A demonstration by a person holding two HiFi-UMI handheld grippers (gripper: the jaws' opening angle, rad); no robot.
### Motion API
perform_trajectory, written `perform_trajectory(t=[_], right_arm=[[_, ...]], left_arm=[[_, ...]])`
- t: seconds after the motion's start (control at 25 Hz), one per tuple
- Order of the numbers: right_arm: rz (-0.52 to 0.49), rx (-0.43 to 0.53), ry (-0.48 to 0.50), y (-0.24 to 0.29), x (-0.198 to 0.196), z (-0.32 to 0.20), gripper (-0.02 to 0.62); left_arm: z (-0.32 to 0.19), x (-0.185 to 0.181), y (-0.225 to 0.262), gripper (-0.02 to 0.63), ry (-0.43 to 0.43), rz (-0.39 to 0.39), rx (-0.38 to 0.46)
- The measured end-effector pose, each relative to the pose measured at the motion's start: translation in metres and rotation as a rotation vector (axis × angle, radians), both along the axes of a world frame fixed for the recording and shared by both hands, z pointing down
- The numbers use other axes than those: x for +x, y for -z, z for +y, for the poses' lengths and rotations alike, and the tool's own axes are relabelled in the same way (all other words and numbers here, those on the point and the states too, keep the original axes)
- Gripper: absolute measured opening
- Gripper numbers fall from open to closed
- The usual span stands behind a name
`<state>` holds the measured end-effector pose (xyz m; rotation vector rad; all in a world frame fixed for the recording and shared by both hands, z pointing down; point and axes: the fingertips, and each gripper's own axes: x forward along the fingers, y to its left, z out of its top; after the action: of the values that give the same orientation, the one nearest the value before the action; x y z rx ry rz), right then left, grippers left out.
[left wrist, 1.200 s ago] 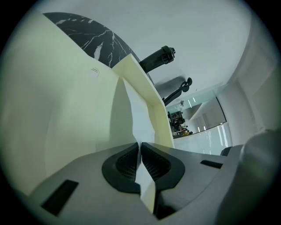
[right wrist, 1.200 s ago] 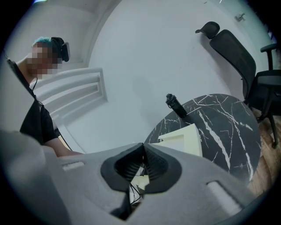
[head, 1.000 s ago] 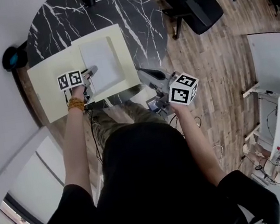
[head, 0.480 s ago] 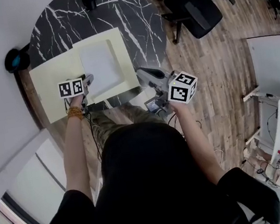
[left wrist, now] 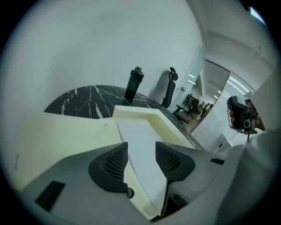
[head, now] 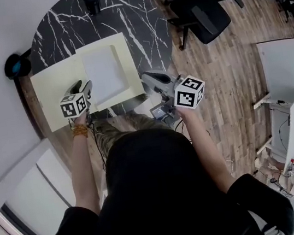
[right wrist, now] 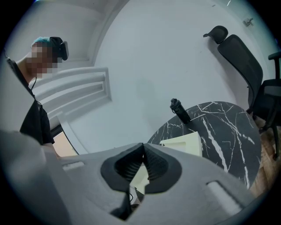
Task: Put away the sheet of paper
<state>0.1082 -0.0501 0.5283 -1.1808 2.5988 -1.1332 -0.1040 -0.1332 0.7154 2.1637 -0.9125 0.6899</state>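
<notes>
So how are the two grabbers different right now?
The left gripper has jaws apart, just opened, nothing pinched; the right gripper has jaws shut. The left gripper tilts down at the sheet of paper; the right gripper points more level. Both are grey with marker cubes.

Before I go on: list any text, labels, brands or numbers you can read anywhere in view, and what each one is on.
No readable text in any view.
Sheet of paper: looks blank.
Pale yellow folder: no print visible.
Marker cubes: black-and-white square patterns only, no letters or digits.
Black bottle: any label is too small to read.
</notes>
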Motion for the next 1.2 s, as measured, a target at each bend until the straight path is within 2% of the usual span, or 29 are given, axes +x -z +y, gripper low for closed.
perform_trajectory(t=[0.08,0.32,0.6,0.64,0.72,0.84,1.2], right_arm=[[0.007,0.009,-0.003,0.003,0.001,-0.004,-0.001],[0.034,0.048,0.037,0.012,-0.013,-0.013,-0.001],[0.093,0.124,0.090,0.030,-0.038,-0.021,-0.001],[0.108,0.138,0.098,0.031,-0.041,-0.022,-0.001],[0.135,0.164,0.113,0.033,-0.047,-0.024,-0.002],[0.169,0.202,0.127,0.036,-0.055,-0.026,-0.001],[0.280,0.397,0.175,0.074,-0.084,-0.027,-0.001]], left_arm=[[0.003,0.003,0.023,0.209,0.009,0.028,0.056],[0.020,0.025,0.087,0.208,-0.034,0.066,0.216],[0.022,0.038,0.159,0.189,-0.041,0.089,0.431],[0.023,0.039,0.169,0.171,-0.045,0.087,0.468],[0.027,0.041,0.189,0.081,-0.052,0.078,0.553],[0.033,0.043,0.210,0.044,-0.044,0.077,0.652],[0.055,0.039,0.272,0.029,0.036,0.081,0.746]])
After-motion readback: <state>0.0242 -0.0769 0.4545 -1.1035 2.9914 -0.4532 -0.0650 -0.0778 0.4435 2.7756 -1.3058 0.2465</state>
